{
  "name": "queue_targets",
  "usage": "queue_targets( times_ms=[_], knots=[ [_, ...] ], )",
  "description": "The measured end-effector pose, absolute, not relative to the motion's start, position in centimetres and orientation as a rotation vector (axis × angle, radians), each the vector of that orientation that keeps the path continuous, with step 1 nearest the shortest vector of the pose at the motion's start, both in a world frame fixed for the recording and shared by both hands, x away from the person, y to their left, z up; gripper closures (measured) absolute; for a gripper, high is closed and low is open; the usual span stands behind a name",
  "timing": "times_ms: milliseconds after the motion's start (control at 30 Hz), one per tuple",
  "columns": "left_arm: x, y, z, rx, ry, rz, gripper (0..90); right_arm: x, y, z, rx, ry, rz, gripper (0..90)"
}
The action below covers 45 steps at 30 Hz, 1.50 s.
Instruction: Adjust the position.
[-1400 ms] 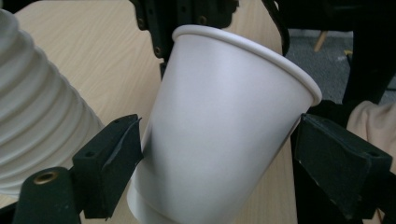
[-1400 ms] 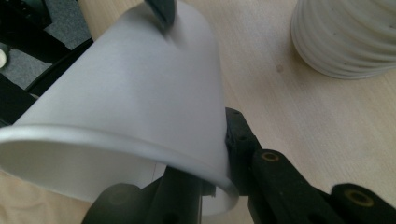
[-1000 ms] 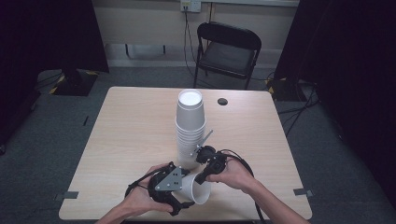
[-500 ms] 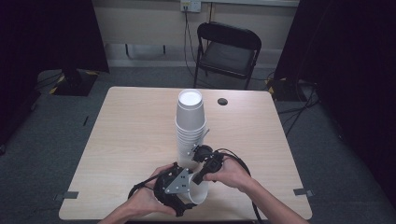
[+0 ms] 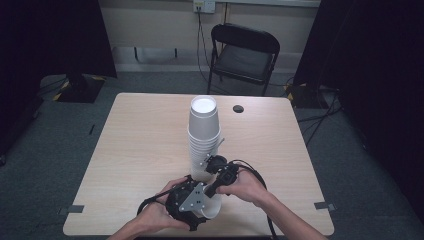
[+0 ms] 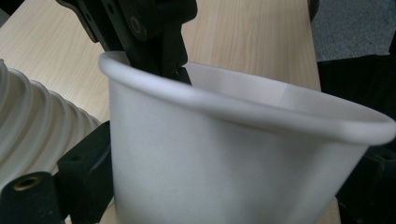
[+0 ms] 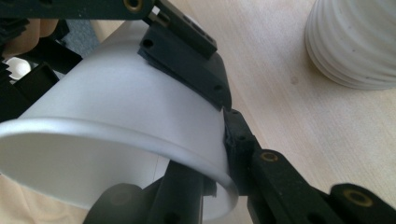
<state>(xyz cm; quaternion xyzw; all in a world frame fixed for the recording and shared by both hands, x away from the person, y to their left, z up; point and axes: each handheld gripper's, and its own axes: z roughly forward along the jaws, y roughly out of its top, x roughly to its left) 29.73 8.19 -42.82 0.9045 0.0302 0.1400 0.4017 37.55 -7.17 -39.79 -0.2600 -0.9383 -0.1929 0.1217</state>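
A single white paper cup (image 5: pixel 214 210) lies on its side near the table's front edge, mouth toward the camera. My left gripper (image 5: pixel 206 206) is shut across its body, with a black jaw pressed on each side of the cup (image 6: pixel 224 154). My right gripper (image 5: pixel 209 193) is shut on the cup's rim, one jaw inside the mouth and one outside (image 7: pixel 212 154). The same cup (image 7: pixel 116 126) shows large in the right gripper view. Just behind both grippers, a tall stack of upturned white cups (image 5: pixel 203 132) stands on the table.
The light wooden table (image 5: pixel 140 145) has a small black round cap (image 5: pixel 238 108) at its far right. A black folding chair (image 5: pixel 243 57) stands beyond the far edge. Cables trail from both grippers toward the front edge.
My left hand and its gripper have shifted slightly to the right, closer under the right gripper. The right gripper has stayed put on the rim. The stack has not moved.
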Motion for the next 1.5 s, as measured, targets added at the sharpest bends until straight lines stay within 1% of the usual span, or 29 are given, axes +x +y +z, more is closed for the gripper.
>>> queue_targets(
  times_ms=[100,167,300,600,733,800,1200,1300,1400,1500],
  knots=[
    [29.9,8.4,-42.6,2.268,0.102,0.332,10.7,37.5,-7.4,-39.5,-0.761,-2.739,-0.613,84.8],
    [30.2,8.6,-42.4,2.241,0.139,0.285,11.0,37.5,-7.5,-39.3,-0.762,-2.738,-0.642,84.0],
    [30.4,9.1,-42.3,2.184,0.207,0.239,11.2,37.4,-7.7,-38.8,-0.79,-2.73,-0.695,80.0],
    [30.9,10.4,-42.0,2.085,0.311,0.185,11.3,37.1,-8.7,-38.2,-0.81,-2.703,-0.861,75.1],
    [31.1,10.8,-42.0,2.058,0.354,0.176,11.4,36.9,-9.3,-37.9,-0.834,-2.676,-0.94,74.8],
    [31.2,11.0,-42.0,2.041,0.375,0.149,11.3,36.8,-9.6,-37.9,-0.85,-2.66,-0.975,75.2],
    [31.0,12.3,-42.1,1.985,0.436,0.201,11.3,36.3,-11.5,-37.6,-0.899,-2.573,-1.205,73.2],
    [30.9,12.3,-42.1,1.982,0.427,0.201,11.3,36.2,-11.4,-38.0,-0.881,-2.551,-1.243,73.6],
    [30.8,12.1,-42.2,1.977,0.43,0.223,11.1,36.2,-11.1,-38.2,-0.892,-2.542,-1.253,81.1],
    [30.6,12.0,-42.4,1.986,0.41,0.26,10.9,36.4,-11.0,-38.3,-0.923,-2.524,-1.244,84.2]
  ],
)
